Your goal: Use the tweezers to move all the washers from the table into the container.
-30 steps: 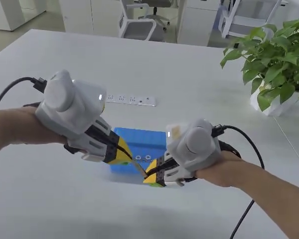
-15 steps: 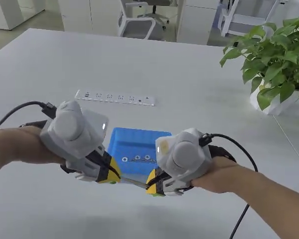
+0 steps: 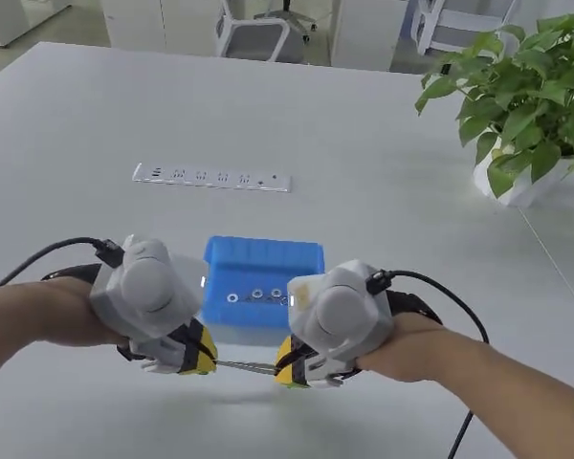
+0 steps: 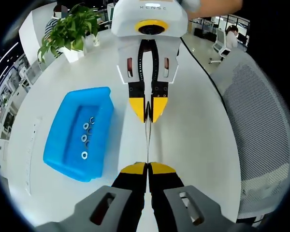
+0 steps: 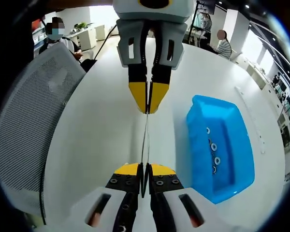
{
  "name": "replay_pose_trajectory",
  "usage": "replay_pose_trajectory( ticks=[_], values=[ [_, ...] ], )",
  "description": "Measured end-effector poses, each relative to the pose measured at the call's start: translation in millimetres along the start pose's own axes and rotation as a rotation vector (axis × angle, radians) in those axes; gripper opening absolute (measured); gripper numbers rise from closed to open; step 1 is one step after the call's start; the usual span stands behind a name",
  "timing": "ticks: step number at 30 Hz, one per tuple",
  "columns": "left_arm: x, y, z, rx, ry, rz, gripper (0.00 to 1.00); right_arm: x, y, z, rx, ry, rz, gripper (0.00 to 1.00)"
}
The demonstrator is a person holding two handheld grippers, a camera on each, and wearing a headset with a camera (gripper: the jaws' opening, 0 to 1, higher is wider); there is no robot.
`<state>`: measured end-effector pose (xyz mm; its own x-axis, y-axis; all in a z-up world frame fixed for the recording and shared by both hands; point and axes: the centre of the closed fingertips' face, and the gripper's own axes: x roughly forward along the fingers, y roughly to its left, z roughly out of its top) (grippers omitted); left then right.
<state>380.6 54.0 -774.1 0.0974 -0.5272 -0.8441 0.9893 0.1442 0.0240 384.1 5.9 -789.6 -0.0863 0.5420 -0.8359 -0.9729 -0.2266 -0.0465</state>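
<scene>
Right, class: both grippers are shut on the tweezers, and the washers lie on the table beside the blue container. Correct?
No. The washers lie inside the blue container, as the head view shows. The left gripper and right gripper are indeed both shut on the tweezers.

The left grey-and-white handheld gripper with yellow-tipped jaws and the matching right gripper point tip to tip, level with each other. Each has its jaws pressed together on one end of the thin metal tweezers. The left hand and right hand wrap round the grips, forearms coming in from either side.
</scene>
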Motion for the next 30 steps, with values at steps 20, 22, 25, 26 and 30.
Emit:
replay_pose_trajectory(
  ticks=[20,22,25,26,30],
  values=[
    [18.8,-8.9,-16.8,-0.034,0.036,-0.027,0.05,15.4,9.3,-8.2,-0.002,0.038,0.04,0.1],
    [17.6,-9.5,-16.7,-0.035,0.045,-0.025,0.05,15.8,8.9,-7.7,-0.001,0.035,0.042,0.1],
    [19.3,-9.9,-17.3,-0.038,0.051,-0.024,0.05,15.7,9.2,-7.7,0.002,0.035,0.043,0.11],
    [19.5,-9.9,-17.4,-0.04,0.053,-0.023,0.05,15.7,9.3,-7.6,0.002,0.035,0.043,0.11],
    [21.2,-11.1,-18.2,-0.049,0.054,-0.022,0.05,15.6,10.0,-7.8,0.001,0.039,0.047,0.11]
  ],
)
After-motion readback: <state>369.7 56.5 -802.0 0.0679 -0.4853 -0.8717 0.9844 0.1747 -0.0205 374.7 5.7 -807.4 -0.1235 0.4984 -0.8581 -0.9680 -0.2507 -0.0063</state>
